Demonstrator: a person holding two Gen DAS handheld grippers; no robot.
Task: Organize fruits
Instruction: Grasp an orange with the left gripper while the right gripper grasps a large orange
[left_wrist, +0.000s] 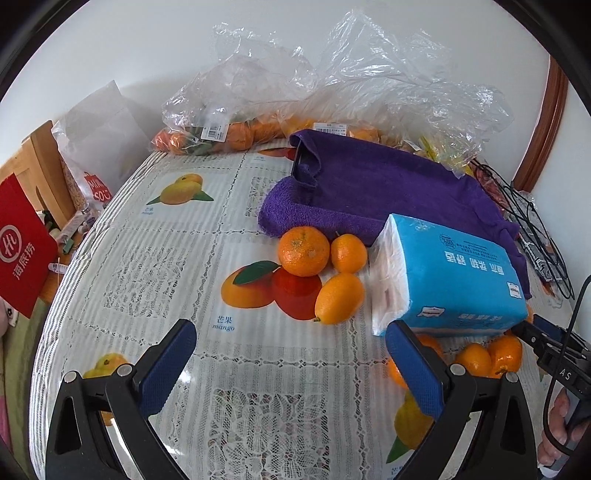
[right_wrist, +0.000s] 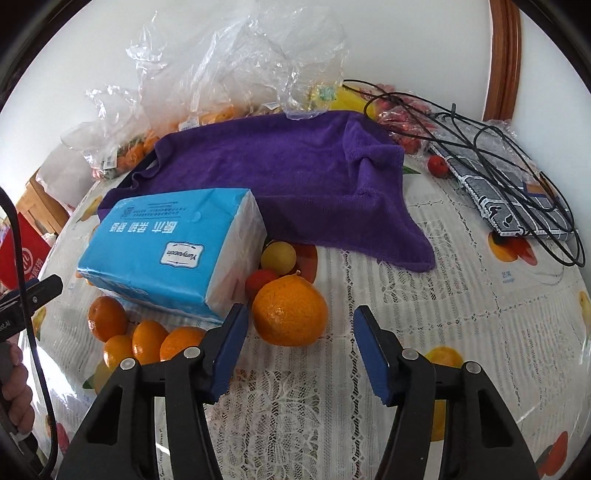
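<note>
Orange citrus sits loose mid-counter: a big mandarin (right_wrist: 290, 311) just ahead of the right gripper (right_wrist: 299, 354), whose jaws stand partly open, gripping nothing. Three smaller fruits (left_wrist: 320, 271) cluster against the purple towel (left_wrist: 373, 192) and blue tissue pack (left_wrist: 448, 275); the left gripper (left_wrist: 291, 369) hangs wide open and empty.

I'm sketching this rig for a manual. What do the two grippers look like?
The left gripper and right gripper match: black plastic jaws with triangular cut-outs and silver rivets, faced with blue pads. A black cable runs to the right gripper's body.
</note>
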